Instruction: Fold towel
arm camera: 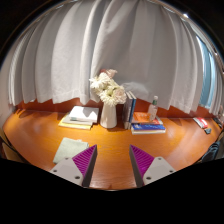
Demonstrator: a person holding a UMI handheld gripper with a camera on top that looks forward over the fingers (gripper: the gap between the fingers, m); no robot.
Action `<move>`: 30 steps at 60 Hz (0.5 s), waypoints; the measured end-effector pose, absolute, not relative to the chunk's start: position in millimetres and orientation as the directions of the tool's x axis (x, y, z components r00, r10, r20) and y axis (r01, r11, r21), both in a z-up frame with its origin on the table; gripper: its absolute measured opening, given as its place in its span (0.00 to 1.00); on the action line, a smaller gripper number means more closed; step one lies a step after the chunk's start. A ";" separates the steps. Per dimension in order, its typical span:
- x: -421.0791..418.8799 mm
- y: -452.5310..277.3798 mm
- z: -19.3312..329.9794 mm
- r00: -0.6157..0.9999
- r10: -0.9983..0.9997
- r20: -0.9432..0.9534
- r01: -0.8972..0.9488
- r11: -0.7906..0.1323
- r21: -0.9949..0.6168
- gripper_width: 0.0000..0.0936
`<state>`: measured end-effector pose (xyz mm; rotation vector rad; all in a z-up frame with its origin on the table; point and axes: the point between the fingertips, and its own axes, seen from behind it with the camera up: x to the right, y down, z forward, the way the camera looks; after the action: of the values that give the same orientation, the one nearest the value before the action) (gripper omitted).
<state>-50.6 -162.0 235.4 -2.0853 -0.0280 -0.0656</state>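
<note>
On the wooden table [40,135], a pale green folded towel [68,149] lies just ahead of my left finger. Beyond it sit stacked books [78,117], then a white vase of flowers [108,103], then possibly a small bottle [153,108]. My claw [112,163] is open, holding nothing.

A wooden table [40,138] is carrying a white vase [108,114], with stacked books [78,117] left of it, more books [147,126] right, and a green towel [68,150] lying nearer.
</note>
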 end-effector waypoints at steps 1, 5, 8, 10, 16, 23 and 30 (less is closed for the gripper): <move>-48.0 -165.2 238.6 0.998 -0.009 0.057 0.045 -0.491 -0.870 0.67; -38.9 -176.4 249.6 0.999 -0.017 0.050 0.036 -0.482 -0.876 0.68; -31.6 -184.1 253.3 0.998 -0.025 0.049 0.031 -0.479 -0.878 0.68; -27.5 -189.5 252.2 0.998 -0.028 0.051 0.030 -0.485 -0.874 0.68; -19.0 -203.4 248.5 0.998 -0.049 0.041 0.011 -0.493 -0.870 0.68; -14.3 -215.4 248.7 0.998 -0.069 -0.005 -0.038 -0.480 -0.877 0.68; -9.7 -221.9 246.1 0.996 -0.090 -0.009 -0.051 -0.478 -0.877 0.68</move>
<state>-9.7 -221.9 246.1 -2.0697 0.0990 -0.0456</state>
